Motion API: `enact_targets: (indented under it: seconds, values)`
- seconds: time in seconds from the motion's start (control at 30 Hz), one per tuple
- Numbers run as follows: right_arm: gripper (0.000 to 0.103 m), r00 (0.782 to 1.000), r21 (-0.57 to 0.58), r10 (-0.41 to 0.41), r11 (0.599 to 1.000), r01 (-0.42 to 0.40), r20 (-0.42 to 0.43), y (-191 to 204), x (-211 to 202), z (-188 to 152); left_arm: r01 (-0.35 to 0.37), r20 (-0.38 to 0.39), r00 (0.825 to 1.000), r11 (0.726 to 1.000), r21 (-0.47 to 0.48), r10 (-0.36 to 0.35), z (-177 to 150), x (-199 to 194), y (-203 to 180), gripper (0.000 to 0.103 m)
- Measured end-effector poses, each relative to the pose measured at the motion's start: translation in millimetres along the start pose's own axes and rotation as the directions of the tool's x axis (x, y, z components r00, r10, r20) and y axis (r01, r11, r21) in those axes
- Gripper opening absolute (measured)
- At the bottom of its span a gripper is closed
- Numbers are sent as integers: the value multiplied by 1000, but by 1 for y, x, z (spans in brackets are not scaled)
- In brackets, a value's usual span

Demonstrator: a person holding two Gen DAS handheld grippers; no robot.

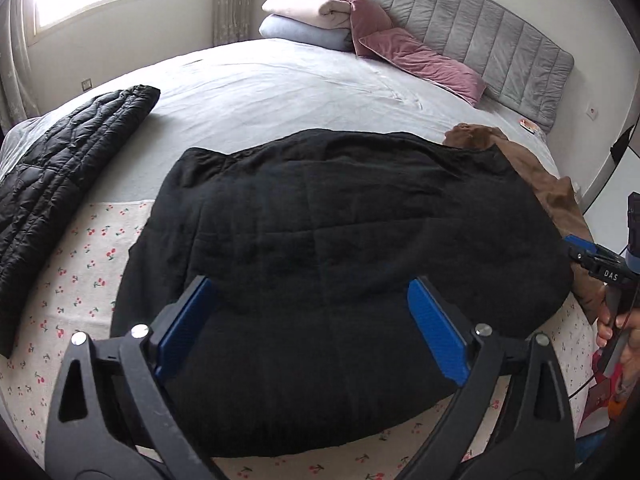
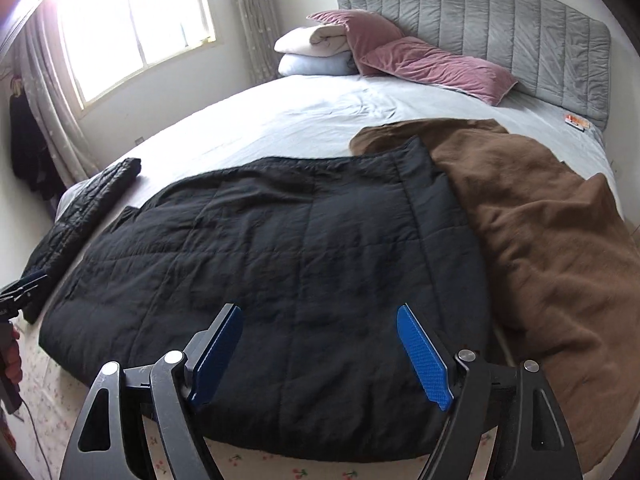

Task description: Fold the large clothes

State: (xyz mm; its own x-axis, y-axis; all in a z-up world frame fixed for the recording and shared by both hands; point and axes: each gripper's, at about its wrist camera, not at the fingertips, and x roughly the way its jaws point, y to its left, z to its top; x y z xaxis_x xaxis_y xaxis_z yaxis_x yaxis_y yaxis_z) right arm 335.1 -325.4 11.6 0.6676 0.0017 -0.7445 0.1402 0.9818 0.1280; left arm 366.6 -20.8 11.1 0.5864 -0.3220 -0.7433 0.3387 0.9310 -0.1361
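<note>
A wide bed (image 2: 320,96) with a grey padded headboard (image 2: 500,28) fills the room, and the black quilted garment (image 2: 272,248) lies spread flat across its near end, its lower hem over a cherry-print cover (image 1: 72,264). Partly beneath the black garment's right edge a brown coat (image 2: 540,220) sprawls toward the headboard; to its left, apart from it, sits a black puffer jacket (image 1: 60,168), apparently already folded. Pink cushions (image 2: 432,66) and rolled bedding (image 2: 316,46) rest beyond the black garment, against the headboard. Above the garment's near hem, the left hand-held gripper (image 1: 312,320) and the right hand-held gripper (image 2: 320,356) both hover with blue pads spread wide, gripping nothing. The step in hand appears to be taking hold of the black garment for a fold. To do it well, each pair of fingers should pinch a near corner through all layers, lift evenly and carry the hem toward the far edge without dragging the brown coat along.
</note>
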Motion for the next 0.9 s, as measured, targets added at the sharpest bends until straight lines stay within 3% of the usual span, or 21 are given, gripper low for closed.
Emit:
enact_targets:
  seconds: [0.1,0.17,0.2,0.27,0.33,0.4,0.5,0.7,0.77,0.9]
  values:
    - [81,997,-16,-24,1000,23,-70,9,24,-20,-49,-64,997,999,-12,48,-22,28,8,97]
    - [81,989,21,-73,997,76,-132,-13,37,-35,-81,-138,988,994,-67,72,-46,43,36,97]
    - [81,988,49,-83,995,90,-134,-29,36,-42,-61,-116,992,997,-54,54,-55,38,45,93]
    - [81,989,100,-83,990,95,-122,-52,22,-55,-132,-75,989,991,-7,131,-64,18,51,93]
    - [81,988,104,-95,989,108,-123,-59,3,-64,-215,-88,973,976,17,216,-70,-2,51,93]
    - [81,980,102,-158,980,171,-124,-56,-18,-72,-258,-111,960,966,5,257,-76,-24,46,93]
    - [81,990,170,-126,976,135,-65,-46,-58,-83,-268,-131,957,963,-38,261,-90,-62,29,94]
    - [89,991,155,-127,979,133,-49,8,-113,-115,-225,-161,965,970,-90,209,-129,-122,-20,101]
    - [91,989,129,-137,981,143,-52,27,-125,-123,-206,-152,969,975,-79,193,-138,-133,-35,102]
    - [94,990,82,-137,987,139,-26,59,-134,-140,-236,-129,965,969,-66,226,-149,-139,-54,102]
